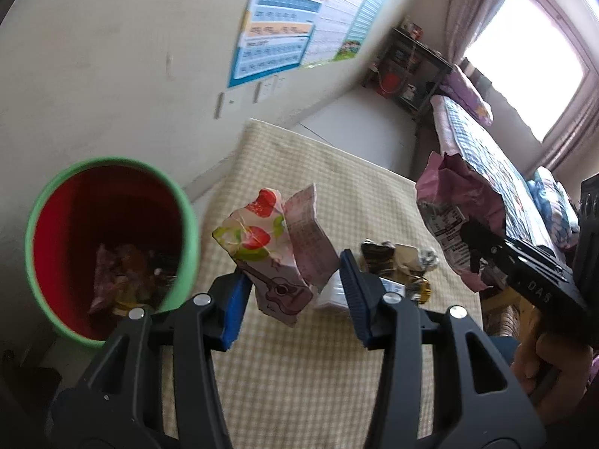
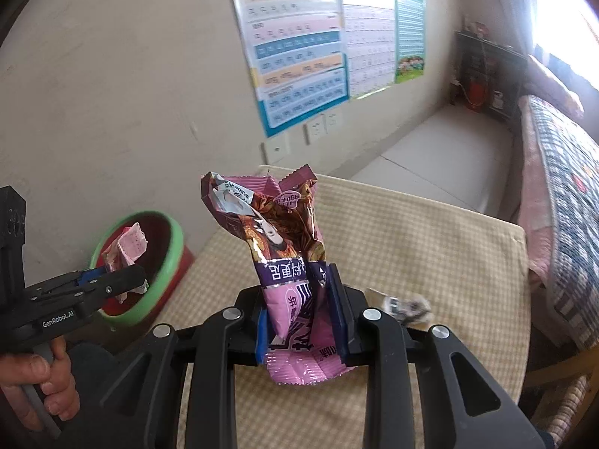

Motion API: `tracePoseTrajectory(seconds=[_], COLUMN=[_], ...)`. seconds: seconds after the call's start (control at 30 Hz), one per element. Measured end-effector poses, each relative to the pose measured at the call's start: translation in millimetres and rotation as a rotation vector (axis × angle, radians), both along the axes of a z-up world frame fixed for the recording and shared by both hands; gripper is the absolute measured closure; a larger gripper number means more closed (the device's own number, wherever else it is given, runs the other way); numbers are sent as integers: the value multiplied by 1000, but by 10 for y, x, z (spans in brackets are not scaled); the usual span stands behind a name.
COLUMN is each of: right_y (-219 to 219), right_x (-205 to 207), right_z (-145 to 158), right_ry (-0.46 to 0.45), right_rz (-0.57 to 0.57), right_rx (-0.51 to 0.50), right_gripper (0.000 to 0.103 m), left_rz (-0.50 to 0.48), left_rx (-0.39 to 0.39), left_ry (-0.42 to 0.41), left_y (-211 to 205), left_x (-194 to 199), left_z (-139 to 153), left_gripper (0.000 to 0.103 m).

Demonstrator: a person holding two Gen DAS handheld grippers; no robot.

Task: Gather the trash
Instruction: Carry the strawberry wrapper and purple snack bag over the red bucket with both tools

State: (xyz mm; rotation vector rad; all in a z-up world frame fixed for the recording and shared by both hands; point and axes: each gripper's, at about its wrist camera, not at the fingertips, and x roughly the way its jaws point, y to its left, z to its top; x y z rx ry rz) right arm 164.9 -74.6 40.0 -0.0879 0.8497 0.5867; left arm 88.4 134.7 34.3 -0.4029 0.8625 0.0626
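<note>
Left fingers (image 1: pixel 271 288) grip strawberry carton (image 1: pixel 262 247); right fingers (image 2: pixel 299 321) grip pink wrapper (image 2: pixel 288 262)

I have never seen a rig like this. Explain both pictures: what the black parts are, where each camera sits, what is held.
No robot here: a person's hand holds each black tool, a two-fingered gripper. Each picture comes from a camera on one gripper, looking along its fingers. The left gripper pinches a crumpled strawberry-print carton. The right gripper pinches a pink and purple snack bag. Beside the checked tablecloth stands a green-rimmed red bin with wrappers already inside. More wrappers still lie on the cloth.
</note>
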Motion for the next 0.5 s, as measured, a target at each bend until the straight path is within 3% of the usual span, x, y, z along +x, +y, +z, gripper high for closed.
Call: tracePoseTrajectory(seconds=[0.5], right_y=[1062], right_x=[-179], right_z=[29], right_ry=[6], right_rz=[173], right_rx=[15], right_gripper=[77], left_rz=[172], left_rx=[11], left_ry=[0], left_y=[928], left_x=[-436], left_z=[4], left_gripper=[58])
